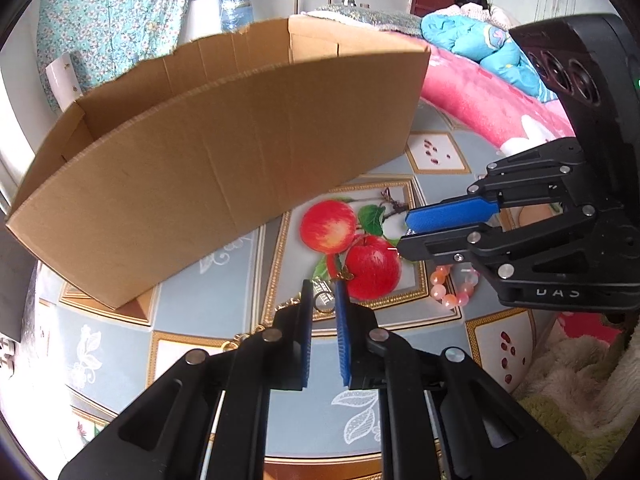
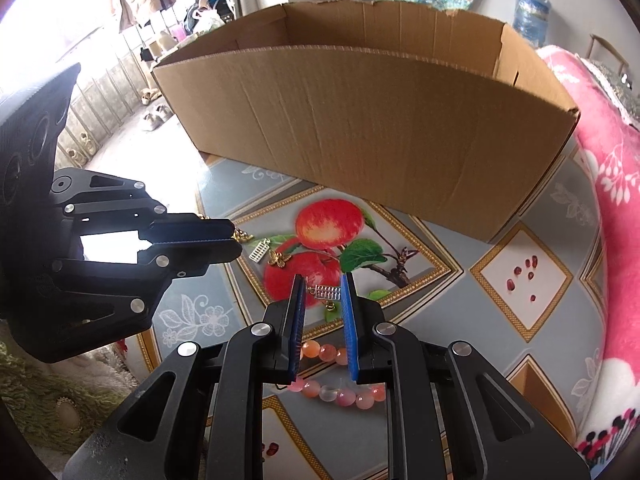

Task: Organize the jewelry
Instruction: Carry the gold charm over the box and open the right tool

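An open cardboard box [image 1: 224,152] stands at the back of the table; it also shows in the right wrist view [image 2: 380,132]. A gold chain with charms [image 2: 276,258] lies on the apple-print cloth, with a silver abacus charm [image 2: 328,292] between my right gripper's tips. My right gripper [image 2: 322,292] is open just above it. A pink bead bracelet [image 2: 332,376] lies under that gripper, and also shows in the left wrist view [image 1: 452,284]. My left gripper [image 1: 322,292] is open over the chain [image 1: 324,300]. In the right wrist view the left gripper [image 2: 234,238] looks nearly closed at the chain's end.
The table carries a patterned cloth with red apples [image 1: 352,244]. A pink blanket [image 2: 608,200] lies at the right edge, and a fluffy green cover [image 2: 48,404] at the near left. A person in blue [image 1: 476,36] lies on the bed behind.
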Action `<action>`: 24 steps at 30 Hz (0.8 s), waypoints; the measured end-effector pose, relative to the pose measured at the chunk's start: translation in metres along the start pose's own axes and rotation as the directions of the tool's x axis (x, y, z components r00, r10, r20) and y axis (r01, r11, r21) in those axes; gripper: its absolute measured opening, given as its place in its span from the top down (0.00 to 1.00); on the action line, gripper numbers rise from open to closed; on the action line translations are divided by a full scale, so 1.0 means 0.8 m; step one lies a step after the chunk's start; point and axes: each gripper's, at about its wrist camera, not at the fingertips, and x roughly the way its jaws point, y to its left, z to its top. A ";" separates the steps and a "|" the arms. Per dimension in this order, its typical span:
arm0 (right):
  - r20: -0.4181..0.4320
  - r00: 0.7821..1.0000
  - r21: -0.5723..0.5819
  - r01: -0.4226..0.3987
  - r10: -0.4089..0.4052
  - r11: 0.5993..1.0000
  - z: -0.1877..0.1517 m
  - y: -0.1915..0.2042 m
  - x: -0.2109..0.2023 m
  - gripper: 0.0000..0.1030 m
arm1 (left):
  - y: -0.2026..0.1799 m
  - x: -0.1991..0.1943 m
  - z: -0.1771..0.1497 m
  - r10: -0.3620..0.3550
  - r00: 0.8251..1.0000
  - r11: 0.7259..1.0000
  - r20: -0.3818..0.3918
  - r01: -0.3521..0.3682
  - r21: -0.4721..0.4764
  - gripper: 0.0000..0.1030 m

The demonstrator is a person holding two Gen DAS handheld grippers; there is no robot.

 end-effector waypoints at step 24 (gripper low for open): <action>0.228 0.968 -0.073 -0.093 0.107 0.993 0.158 -0.052 -0.069 0.85 | 0.109 -0.031 0.167 -0.095 0.990 0.975 0.107 0.114 -0.190 0.90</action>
